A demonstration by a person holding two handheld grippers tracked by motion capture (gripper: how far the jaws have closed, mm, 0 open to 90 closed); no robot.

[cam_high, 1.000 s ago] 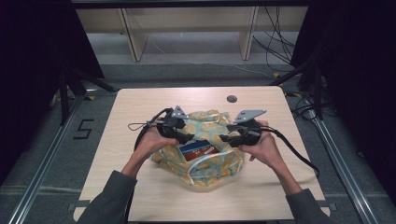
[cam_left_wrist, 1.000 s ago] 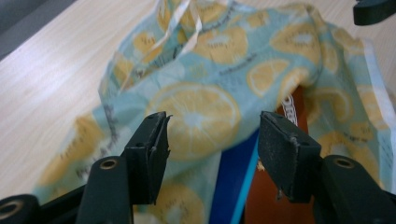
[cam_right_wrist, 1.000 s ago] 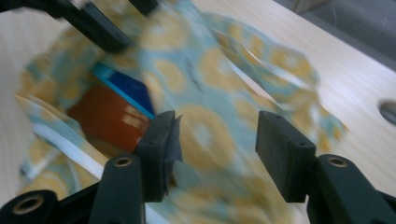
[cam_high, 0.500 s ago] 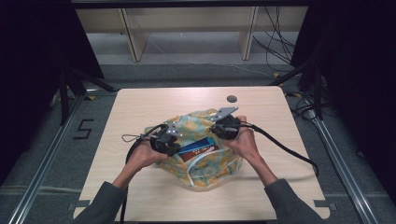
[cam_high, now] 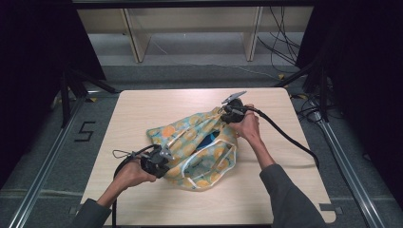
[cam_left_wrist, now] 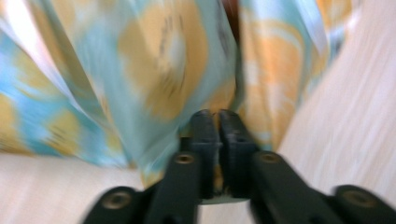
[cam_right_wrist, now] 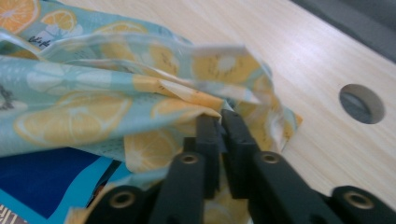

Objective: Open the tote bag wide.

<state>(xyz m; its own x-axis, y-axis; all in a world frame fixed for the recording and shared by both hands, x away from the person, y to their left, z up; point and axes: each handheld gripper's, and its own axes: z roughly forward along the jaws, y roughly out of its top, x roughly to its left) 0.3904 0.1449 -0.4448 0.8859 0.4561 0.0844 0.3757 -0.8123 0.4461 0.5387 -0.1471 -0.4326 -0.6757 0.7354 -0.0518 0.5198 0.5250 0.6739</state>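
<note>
Stretching from eight o'clock to two o'clock across the table, the printed cloth bag lay with its mouth gaping toward five o'clock. Each end was pinched: the left gripper clamped fabric at eight o'clock, the right gripper at two o'clock, both jaws having just closed. A blue book showed inside.

Teal bag printed with orange citrus slices; pale wood table.

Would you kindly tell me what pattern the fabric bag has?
Orange and lemon slices on light blue; the bag shows it best in the right gripper view.
</note>
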